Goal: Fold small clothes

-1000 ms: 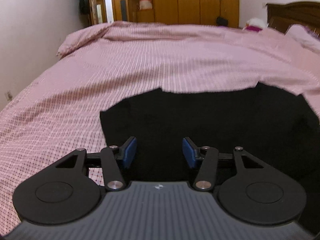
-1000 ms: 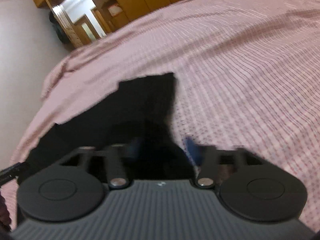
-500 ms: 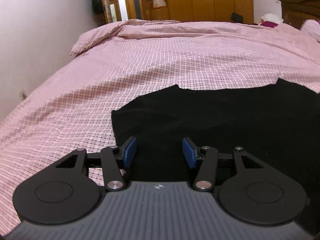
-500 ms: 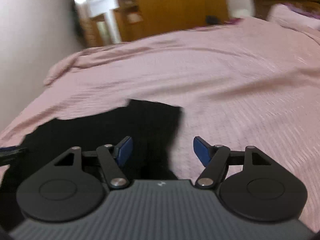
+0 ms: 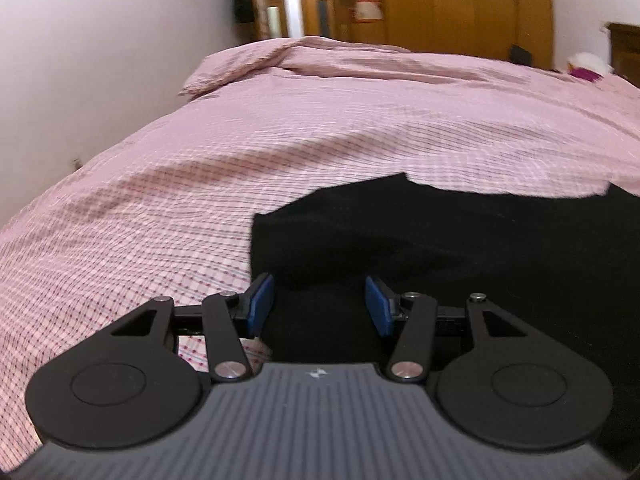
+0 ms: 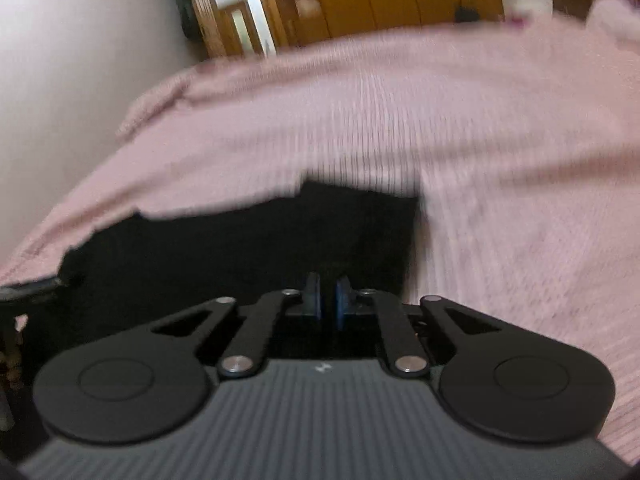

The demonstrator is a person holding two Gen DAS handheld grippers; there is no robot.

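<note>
A black garment (image 5: 440, 248) lies flat on the pink checked bed cover (image 5: 280, 152). My left gripper (image 5: 320, 308) hovers over its near left corner, jaws open, and the blue pads (image 5: 260, 306) press on nothing. In the blurred right wrist view the same black garment (image 6: 248, 248) spreads to the left. My right gripper (image 6: 326, 300) is at the garment's near right edge. Its blue pads stand almost together, with dark cloth running up into them. A bit of the left gripper (image 6: 28, 292) shows at the far left edge.
The bed cover (image 6: 480, 140) stretches far ahead and to the right. A pale wall (image 5: 100, 60) runs along the bed's left side. Wooden wardrobes (image 5: 460, 4) and a doorway stand beyond the bed, with a dark headboard (image 5: 626, 48) at the right.
The right gripper's jaws have gone from wide open to nearly together at the garment's edge, and its view has rolled. The left gripper has shifted slightly over the garment's left corner, still open.
</note>
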